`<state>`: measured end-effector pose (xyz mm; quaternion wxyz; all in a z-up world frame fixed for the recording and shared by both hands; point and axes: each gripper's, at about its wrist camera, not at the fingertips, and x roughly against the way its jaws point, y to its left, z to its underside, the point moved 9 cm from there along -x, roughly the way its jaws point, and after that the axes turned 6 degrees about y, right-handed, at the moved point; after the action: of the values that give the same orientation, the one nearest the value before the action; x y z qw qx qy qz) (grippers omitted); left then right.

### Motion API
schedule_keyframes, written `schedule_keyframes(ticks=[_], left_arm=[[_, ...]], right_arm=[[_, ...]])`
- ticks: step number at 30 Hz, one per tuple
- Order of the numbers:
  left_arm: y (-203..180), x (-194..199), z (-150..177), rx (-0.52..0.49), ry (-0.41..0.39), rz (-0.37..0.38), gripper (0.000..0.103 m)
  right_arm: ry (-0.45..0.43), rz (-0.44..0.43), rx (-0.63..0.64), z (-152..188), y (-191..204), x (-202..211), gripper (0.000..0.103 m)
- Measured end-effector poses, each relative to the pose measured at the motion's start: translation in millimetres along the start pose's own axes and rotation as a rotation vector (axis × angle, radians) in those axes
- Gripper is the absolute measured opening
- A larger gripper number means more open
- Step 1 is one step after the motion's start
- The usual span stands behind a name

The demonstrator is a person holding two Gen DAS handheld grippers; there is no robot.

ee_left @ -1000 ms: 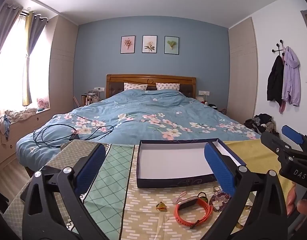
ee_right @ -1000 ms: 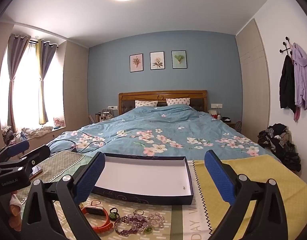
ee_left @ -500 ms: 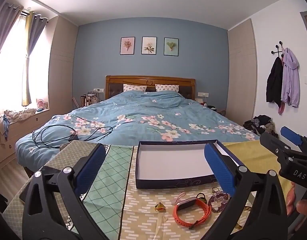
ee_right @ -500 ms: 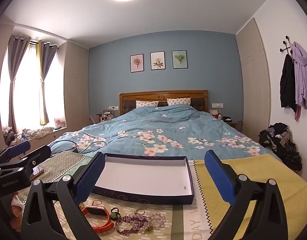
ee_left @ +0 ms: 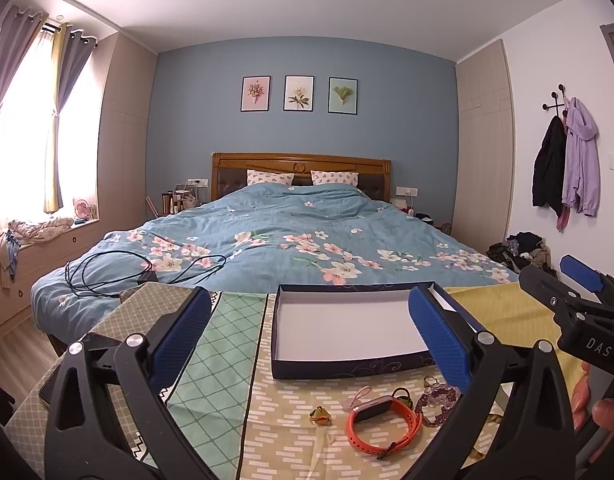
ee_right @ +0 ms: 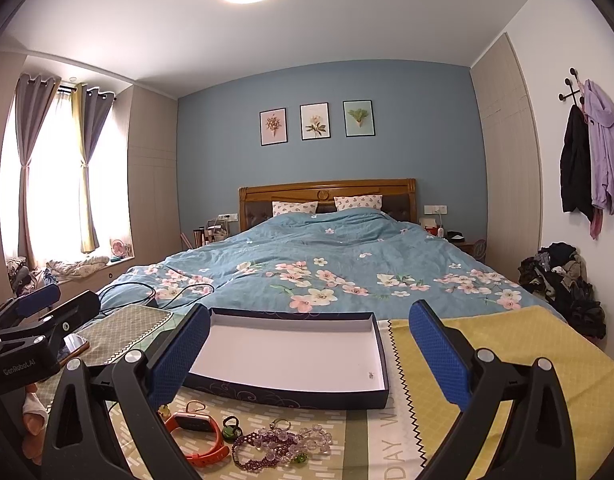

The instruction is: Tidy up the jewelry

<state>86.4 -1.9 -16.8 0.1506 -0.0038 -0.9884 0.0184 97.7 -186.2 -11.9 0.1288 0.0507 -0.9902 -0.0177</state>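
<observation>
**Awaiting sorting: jewelry beside an open box**

Lying on the patterned cloth (ee_left: 291, 432) just before the box (ee_left: 349, 330) — orange watch (ee_left: 381, 424), purple bead bracelet (ee_right: 267, 446), small green charm (ee_left: 320, 416). Left gripper (ee_left: 307, 344) and right gripper (ee_right: 307, 344): fingers wide apart, holding nothing.

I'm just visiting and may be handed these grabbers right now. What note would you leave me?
Left gripper: fingers open, holding nothing.
Right gripper: fingers open, holding nothing.
Box: open on the table, nothing inside.
Jewelry lies loose in front of the box: orange band, purple beads, green charm, small yellow-green trinket.
Done: nothing boxed yet.
Left: probably move each piece into the box, one at a time.
</observation>
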Motion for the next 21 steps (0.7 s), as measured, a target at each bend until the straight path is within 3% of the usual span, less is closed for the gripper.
schedule_keyframes(ticks=[21], left_arm=[[0.4, -0.2, -1.6, 0.0, -0.004, -0.001, 0.097]], right_arm=[[0.007, -0.009, -0.001, -0.4, -3.1, -2.6, 0.096]])
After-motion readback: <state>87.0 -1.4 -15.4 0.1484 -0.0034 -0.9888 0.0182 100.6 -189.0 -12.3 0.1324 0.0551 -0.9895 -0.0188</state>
